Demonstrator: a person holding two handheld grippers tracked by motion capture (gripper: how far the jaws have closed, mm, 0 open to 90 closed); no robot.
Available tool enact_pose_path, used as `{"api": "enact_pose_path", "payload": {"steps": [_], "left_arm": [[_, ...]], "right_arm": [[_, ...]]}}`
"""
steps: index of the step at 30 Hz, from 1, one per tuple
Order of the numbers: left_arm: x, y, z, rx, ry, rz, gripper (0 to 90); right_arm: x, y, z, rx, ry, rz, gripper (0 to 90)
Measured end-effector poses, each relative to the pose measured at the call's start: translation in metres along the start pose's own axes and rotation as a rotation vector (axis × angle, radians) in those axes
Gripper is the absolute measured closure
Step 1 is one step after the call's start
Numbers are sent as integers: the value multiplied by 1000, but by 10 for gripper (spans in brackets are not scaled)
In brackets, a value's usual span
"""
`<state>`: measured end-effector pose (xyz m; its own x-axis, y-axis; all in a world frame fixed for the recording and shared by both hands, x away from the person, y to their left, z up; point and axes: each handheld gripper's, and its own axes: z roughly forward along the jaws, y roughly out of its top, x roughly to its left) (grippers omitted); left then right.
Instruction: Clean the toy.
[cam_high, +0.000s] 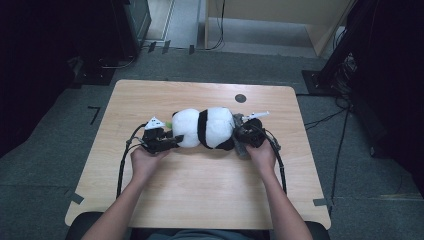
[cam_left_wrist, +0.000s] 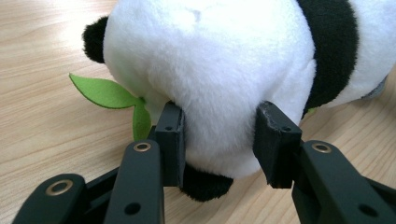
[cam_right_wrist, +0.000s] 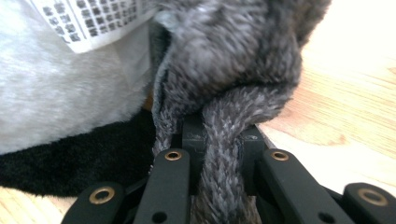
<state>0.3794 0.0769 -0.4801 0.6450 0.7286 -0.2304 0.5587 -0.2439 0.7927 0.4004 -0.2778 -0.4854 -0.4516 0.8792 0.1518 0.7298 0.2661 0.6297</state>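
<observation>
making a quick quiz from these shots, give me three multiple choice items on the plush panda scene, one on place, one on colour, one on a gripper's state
1. Where does the plush panda lie?
A. near the middle of the wooden table
B. on the floor
C. on a chair

2. What colour is the felt leaf beside the panda?
A. red
B. green
C. blue

3. What is the right gripper doing?
A. standing wide open and empty
B. clamping a pen
C. pinching a strip of grey fuzzy fabric

Answers: 1 A, the high view shows it between both hands on the tabletop. 2 B, the left gripper view shows a green leaf. 3 C, the right gripper view shows the grey strip squeezed between its jaws.
</observation>
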Motion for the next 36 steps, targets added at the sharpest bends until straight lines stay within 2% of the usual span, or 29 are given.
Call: {"api": "enact_pose_path", "payload": {"steps": [1, 4, 7, 15, 20, 24, 29, 36], "left_arm": [[0, 0, 0, 0, -1, 1, 584], [0, 0, 0, 0, -2, 1, 584], [0, 0, 0, 1, -1, 3, 584], [-1, 1, -2, -1, 0, 8, 590], [-1, 1, -2, 1, -1, 9, 592], [-2, 1, -2, 1, -3, 9, 597], [-3, 2, -2, 4, -6, 9, 598], [-10, 1, -10, 20, -12, 3, 599]], "right_arm": [[-1, 0, -2, -3, 5, 19, 797], [-4, 0, -5, -16, 6, 28, 797], [-4, 1, -9, -20, 2, 13, 797], [-9, 3, -23, -56, 0, 29, 797], [-11, 4, -33, -76, -15, 20, 796], [-13, 6, -48, -124, -3, 33, 796], [-2, 25, -65, -169, 4, 2, 796], [30, 54, -72, -191, 11, -78, 796]]}}
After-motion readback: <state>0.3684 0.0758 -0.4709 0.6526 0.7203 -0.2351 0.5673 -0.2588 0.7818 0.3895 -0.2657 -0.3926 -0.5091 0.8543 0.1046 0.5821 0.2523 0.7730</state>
